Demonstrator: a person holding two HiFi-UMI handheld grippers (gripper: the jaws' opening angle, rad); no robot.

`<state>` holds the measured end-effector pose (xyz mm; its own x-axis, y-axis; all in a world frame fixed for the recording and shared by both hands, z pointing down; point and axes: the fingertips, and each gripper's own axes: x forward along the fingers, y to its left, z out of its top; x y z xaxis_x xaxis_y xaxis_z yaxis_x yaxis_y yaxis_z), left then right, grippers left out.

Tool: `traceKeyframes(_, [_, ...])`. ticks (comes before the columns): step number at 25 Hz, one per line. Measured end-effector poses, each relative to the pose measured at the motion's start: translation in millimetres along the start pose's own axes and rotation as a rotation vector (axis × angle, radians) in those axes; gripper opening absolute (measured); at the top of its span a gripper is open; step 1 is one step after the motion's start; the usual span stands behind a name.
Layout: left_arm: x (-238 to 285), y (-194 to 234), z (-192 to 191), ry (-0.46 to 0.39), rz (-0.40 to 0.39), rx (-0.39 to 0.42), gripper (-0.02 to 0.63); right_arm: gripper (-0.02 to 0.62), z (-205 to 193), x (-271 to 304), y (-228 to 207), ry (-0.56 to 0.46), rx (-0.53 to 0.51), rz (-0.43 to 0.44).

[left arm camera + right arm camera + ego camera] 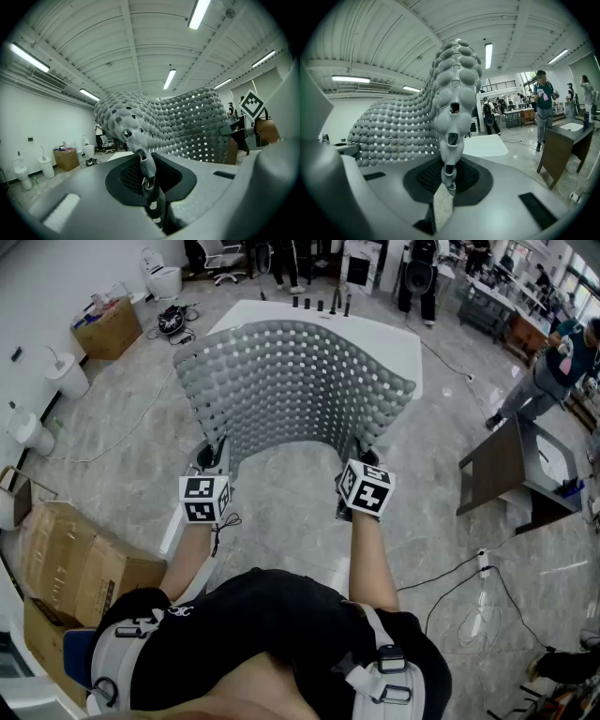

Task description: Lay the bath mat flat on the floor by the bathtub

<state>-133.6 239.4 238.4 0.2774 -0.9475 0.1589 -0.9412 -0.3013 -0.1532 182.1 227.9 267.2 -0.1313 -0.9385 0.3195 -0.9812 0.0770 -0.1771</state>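
The left gripper (217, 454) and right gripper (361, 457) each pinch a near corner of the bath mat (295, 381), so it hangs spread wide for laying flat by the bathtub (398, 343).

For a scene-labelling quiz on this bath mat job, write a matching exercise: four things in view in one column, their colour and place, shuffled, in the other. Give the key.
1 bath mat
2 bathtub
3 cardboard box
4 dark cabinet

A white, on the floor beyond the mat
B brown, at the head view's lower left
C grey, held up by the left gripper and the right gripper
D on the floor at the head view's right

Pairs: 1-C, 2-A, 3-B, 4-D.
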Motion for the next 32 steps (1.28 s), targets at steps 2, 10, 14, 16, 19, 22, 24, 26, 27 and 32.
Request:
traceKeyframes(2, [-2, 2, -2, 0.007, 0.006, -0.003, 0.040, 0.034, -4, -1, 1, 0.010, -0.001, 0.001])
traceKeyframes(10, [-8, 5, -4, 0.002, 0.008, -0.001, 0.040, 0.034, -18, -6, 0, 0.021, 0.015, -0.009])
traceKeyframes(14, [-10, 8, -3, -0.003, 0.015, -0.006, 0.040, 0.034, -19, -10, 1, 0.003, 0.027, -0.013])
traceKeyframes(16, [-11, 10, -2, -0.002, 0.015, -0.006, 0.040, 0.034, -19, -11, 1, 0.006, 0.023, -0.020])
traceKeyframes(19, [-11, 11, -3, -0.002, 0.015, -0.006, 0.040, 0.034, -20, -11, 1, 0.010, 0.017, -0.024])
traceKeyframes(22, [-9, 17, -6, -0.003, 0.020, -0.010, 0.040, 0.034, -21, -7, 4, 0.013, 0.014, -0.026])
traceKeyframes(24, [-8, 23, -9, -0.001, 0.022, -0.014, 0.040, 0.034, -23, -5, 6, 0.018, 0.015, -0.034])
traceKeyframes(26, [-8, 31, -14, 0.002, 0.020, -0.017, 0.040, 0.034, -27, -2, 11, 0.024, 0.017, -0.046])
traceKeyframes(27, [-9, 36, -17, 0.003, 0.018, -0.018, 0.040, 0.034, -30, -2, 14, 0.026, 0.017, -0.051])
traceKeyframes(32, [-9, 54, -26, 0.003, -0.007, -0.019, 0.040, 0.034, -33, -1, 30, 0.014, 0.022, -0.076])
